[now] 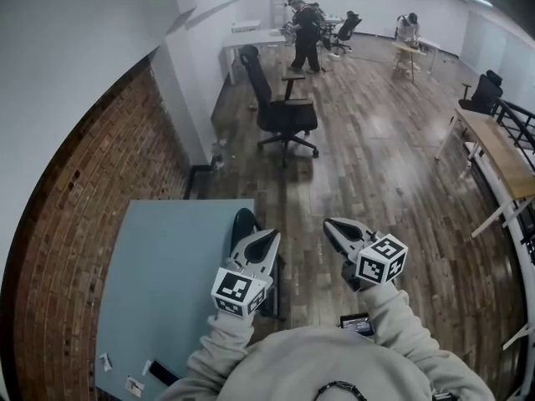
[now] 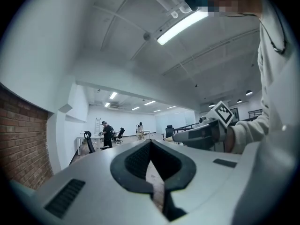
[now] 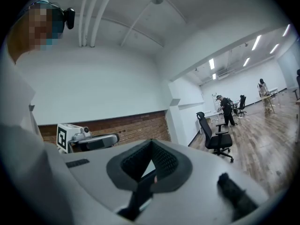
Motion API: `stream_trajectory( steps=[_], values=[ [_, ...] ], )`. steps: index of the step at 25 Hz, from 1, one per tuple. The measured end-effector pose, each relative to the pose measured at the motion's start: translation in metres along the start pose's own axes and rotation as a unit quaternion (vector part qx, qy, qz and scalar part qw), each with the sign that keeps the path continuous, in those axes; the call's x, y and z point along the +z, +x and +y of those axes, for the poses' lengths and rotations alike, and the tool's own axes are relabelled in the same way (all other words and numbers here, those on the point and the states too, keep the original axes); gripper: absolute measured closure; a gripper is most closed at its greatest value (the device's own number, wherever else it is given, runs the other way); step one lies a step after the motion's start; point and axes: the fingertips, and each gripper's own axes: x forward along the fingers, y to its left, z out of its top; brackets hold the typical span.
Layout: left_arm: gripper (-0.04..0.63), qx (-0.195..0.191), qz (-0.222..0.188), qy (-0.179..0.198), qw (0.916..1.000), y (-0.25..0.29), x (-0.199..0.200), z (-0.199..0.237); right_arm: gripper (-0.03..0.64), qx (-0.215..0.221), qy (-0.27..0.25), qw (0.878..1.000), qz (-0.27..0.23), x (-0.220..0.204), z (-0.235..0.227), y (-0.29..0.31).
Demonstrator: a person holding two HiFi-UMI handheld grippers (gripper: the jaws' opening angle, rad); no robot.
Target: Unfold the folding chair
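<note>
A black folded chair [image 1: 243, 222] stands against the right edge of the blue-grey table [image 1: 167, 282]. Only its rounded top and a dark leg lower down show, and the rest is hidden under my left gripper. My left gripper [image 1: 266, 239] [image 2: 150, 142] hovers just above it, pointing level, jaws shut and empty. My right gripper [image 1: 334, 226] [image 3: 151, 142] is a hand's width to its right over the wooden floor, also shut with nothing in it. Each gripper view shows the other gripper alongside: the right gripper [image 2: 201, 135] and the left gripper [image 3: 91, 142].
A brick wall [image 1: 84, 224] runs along the left behind the table. A black office chair [image 1: 284, 111] stands on the floor ahead. A wooden desk [image 1: 501, 153] lines the right side. People [image 1: 305, 32] work at the far end of the room.
</note>
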Motion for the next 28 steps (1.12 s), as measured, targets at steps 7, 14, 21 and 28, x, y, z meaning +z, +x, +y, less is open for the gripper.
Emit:
stream_trajectory(
  steps=[7, 14, 21, 28],
  values=[
    [0.592, 0.038, -0.012, -0.023, 0.9989, 0.000, -0.002, 0.043, 0.609, 0.010, -0.004, 1.000, -0.002, 0.005, -0.008, 0.029],
    [0.592, 0.048, -0.034, -0.009, 0.9982, 0.009, 0.000, 0.069, 0.609, 0.010, -0.034, 0.999, -0.036, 0.015, -0.012, 0.058],
    [0.592, 0.104, 0.049, -0.046, 0.9923, 0.004, -0.081, 0.129, 0.609, -0.008, 0.017, 1.000, 0.022, -0.065, -0.047, 0.123],
    [0.269, 0.155, 0.205, -0.091, 0.9621, -0.025, -0.218, 0.175, 0.448, 0.003, 0.108, 0.981, 0.163, -0.234, -0.067, 0.192]
  ],
)
